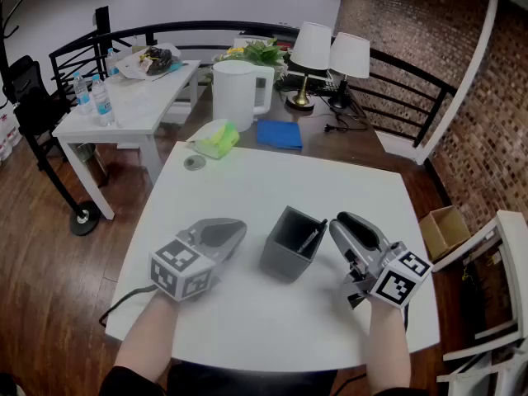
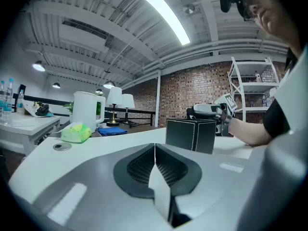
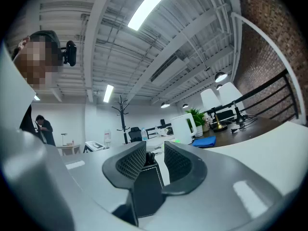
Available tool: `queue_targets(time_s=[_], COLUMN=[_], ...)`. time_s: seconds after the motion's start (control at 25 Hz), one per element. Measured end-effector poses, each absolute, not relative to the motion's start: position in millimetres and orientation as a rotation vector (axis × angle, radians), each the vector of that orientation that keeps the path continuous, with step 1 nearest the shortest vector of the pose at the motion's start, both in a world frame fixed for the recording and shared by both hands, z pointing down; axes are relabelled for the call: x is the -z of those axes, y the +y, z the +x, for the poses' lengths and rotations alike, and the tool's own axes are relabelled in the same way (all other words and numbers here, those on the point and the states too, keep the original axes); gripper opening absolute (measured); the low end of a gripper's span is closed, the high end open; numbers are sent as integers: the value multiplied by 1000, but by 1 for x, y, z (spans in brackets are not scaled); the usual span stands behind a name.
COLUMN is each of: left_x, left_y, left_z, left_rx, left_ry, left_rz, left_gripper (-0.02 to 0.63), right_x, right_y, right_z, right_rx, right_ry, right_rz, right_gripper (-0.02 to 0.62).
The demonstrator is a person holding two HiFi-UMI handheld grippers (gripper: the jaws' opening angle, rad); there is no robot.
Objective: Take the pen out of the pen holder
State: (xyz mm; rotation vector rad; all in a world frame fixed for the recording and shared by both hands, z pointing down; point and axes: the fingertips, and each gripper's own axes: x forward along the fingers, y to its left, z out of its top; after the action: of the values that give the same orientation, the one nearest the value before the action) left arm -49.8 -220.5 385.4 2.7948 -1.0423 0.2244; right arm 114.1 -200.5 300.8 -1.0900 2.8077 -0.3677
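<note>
A dark square pen holder [image 1: 290, 244] stands on the white table [image 1: 247, 188], with a black pen [image 1: 313, 237] leaning in its right corner. My left gripper [image 1: 239, 228] lies just left of the holder, jaws shut with nothing between them. My right gripper [image 1: 337, 221] is close to the holder's right side, jaws open. In the right gripper view the holder [image 3: 147, 182] and the pen top [image 3: 149, 156] show in the gap of the right gripper [image 3: 155, 153]. The left gripper view shows the left gripper [image 2: 155, 150], pads together, the holder [image 2: 190, 134] ahead and the right gripper [image 2: 211, 110] behind it.
At the table's far edge lie a green-yellow pack [image 1: 216, 139] and a small round disc [image 1: 195, 162]. Behind them are a white jug [image 1: 239, 94], a blue cloth [image 1: 279, 134] and two lamps [image 1: 330, 54]. A second white table [image 1: 132, 110] with bottles stands at left.
</note>
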Motion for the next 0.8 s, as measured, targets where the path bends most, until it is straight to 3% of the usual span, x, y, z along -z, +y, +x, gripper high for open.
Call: queue_targets(time_s=[0.28,0.8], left_x=[-378,-377], left_y=[-224,-224], left_z=[-46,-44], left_rx=[-178,-183], left_ry=[-1057,-1043], left_rz=[2810,2803], left_gripper=[5,5], right_x=[-314,-316], right_y=[-216,-213], right_z=[99,90], right_rx=[440,285], right_ry=[2844,2947], right_rz=[-1082,-1166], right_gripper=[132,103])
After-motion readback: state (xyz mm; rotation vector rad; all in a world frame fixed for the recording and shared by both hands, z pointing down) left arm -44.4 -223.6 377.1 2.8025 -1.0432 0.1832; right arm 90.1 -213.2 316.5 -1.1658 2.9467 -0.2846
